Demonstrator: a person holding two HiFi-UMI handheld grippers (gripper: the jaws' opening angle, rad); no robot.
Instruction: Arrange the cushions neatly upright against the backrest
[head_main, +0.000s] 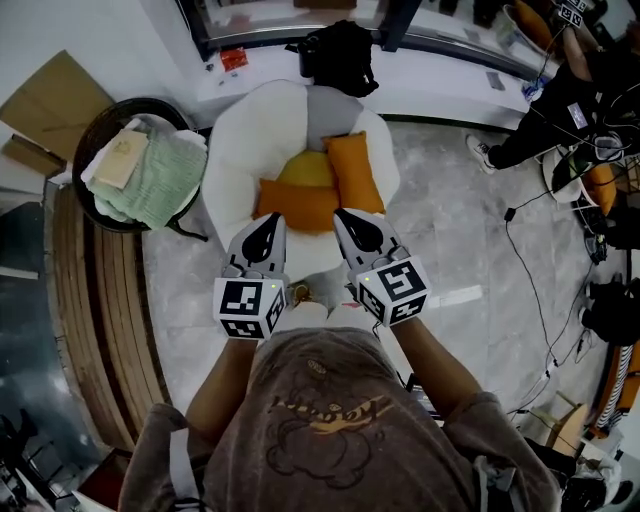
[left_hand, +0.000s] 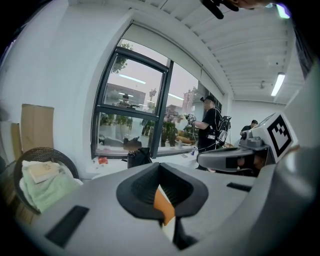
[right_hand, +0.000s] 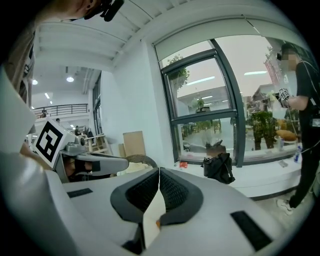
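Both tools are pinched shut and empty, the left tool and the right tool poised just at the near edge of the flat orange cushion. It lies on the seat of the white armchair in front of the yellow cushion and the leaning orange cushion. Prodding with shut tips would likely bulldoze the pile and topple the leaning one. A shallow pinch on loose cover could let a cushion sag and slide off the seat's front.
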